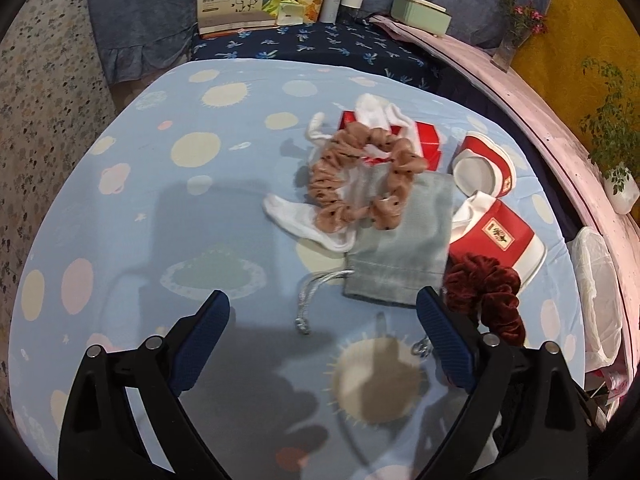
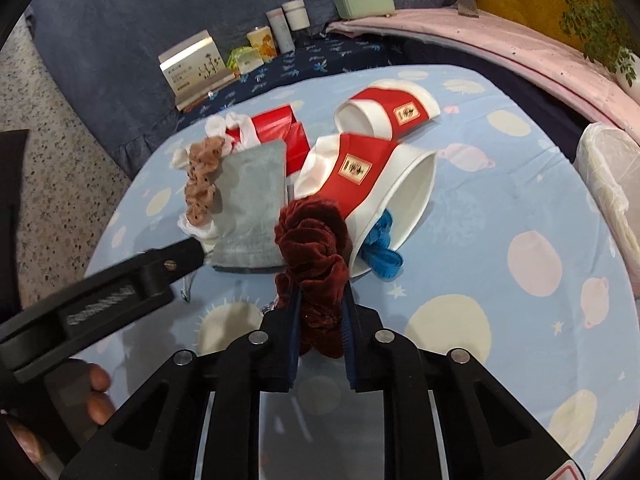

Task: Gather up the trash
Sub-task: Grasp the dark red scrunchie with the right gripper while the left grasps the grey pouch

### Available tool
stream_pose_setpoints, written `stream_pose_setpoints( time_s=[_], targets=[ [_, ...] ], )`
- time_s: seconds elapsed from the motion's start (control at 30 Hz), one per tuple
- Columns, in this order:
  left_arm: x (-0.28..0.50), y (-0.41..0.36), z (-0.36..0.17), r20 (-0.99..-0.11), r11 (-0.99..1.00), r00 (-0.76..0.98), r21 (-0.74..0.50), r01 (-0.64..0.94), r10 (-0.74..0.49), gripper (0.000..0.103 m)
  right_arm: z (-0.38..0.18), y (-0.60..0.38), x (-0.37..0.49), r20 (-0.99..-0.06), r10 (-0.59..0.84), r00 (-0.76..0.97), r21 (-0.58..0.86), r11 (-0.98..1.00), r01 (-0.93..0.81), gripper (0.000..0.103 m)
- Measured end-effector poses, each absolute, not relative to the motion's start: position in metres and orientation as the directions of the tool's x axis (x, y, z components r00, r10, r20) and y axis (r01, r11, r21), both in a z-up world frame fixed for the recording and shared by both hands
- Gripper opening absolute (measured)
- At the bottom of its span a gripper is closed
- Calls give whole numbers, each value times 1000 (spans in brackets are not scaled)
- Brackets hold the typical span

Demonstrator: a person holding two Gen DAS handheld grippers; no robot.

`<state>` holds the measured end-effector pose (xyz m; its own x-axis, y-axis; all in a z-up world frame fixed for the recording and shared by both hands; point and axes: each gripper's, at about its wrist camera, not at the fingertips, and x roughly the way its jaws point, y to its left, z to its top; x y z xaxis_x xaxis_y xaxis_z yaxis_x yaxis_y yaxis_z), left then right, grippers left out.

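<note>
Pinched between the nearly closed jaws of the right gripper (image 2: 322,296): a dark red velvet scrunchie (image 2: 312,248), gripped at its near loop only, the rest lying bunched on the light blue planet-print tablecloth (image 2: 460,240) and touching the rim of the nearer red-and-white paper cup (image 2: 360,168) tipped on its side

Spread wide and holding nothing: the jaws of the left gripper (image 1: 323,300), hovering low over the cloth just before the grey fabric drawstring pouch (image 1: 396,248) and its silver cord (image 1: 320,284)

Likely troubles from here:

- Slipping out on the lift, with soft, squashy velvet held by one fold and little of it between the pads
- Dragging the nearer cup along, given the far loop resting against its rim; rolling of that cup toward the table edge, or knocking into the second red-and-white paper cup (image 2: 384,108) behind it
- Pulling out the bright blue ribbon (image 2: 380,248) lying at the cup's mouth, just beside the scrunchie
- Snagging the silver cord or shifting the pouch with the left jaws if lowered further, disturbing the tan dotted scrunchie (image 1: 356,176) and white sock (image 1: 296,220) lying on and beside it
- Missing the white-lined bin (image 2: 608,168) at the right edge of the table, well apart from the grip point, if released too soon on the way over

Worth doubting too: a scrunchie as trash at all, with the cups and the crumpled red box (image 1: 424,140) looking the likelier rubbish
</note>
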<state>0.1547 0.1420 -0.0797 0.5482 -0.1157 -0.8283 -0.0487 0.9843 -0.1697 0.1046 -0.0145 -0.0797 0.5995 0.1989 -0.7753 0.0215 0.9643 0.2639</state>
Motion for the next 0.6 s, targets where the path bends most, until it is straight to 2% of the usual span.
stream_pose_setpoints(
  time_s=[0.2,0.4,0.47,0.53,0.57,0.6],
  targets=[
    [170,118,-89,-843,984,520,-175,-23,-138,92,-51,-40,96,-714,185,675,291,956,46,15],
    [185,99,-102,-853,988,506,-155,-8,-129,90,-39,-61,96,-692,170,701,312,947,79,15],
    [187,96,-106,-858,989,498,-150,1,-130,79,-40,-64,97,-692,169,702,316,945,84,15],
    [187,93,-109,-859,991,498,-134,8,-120,75,-41,-66,96,-693,172,700,321,943,87,15],
    [186,91,-108,-856,991,503,-131,16,-122,71,-41,-67,96,-694,173,699,324,942,89,15],
    [185,89,-108,-856,990,499,-135,31,-133,61,-42,-67,96,-694,174,698,325,941,89,15]
  ],
)
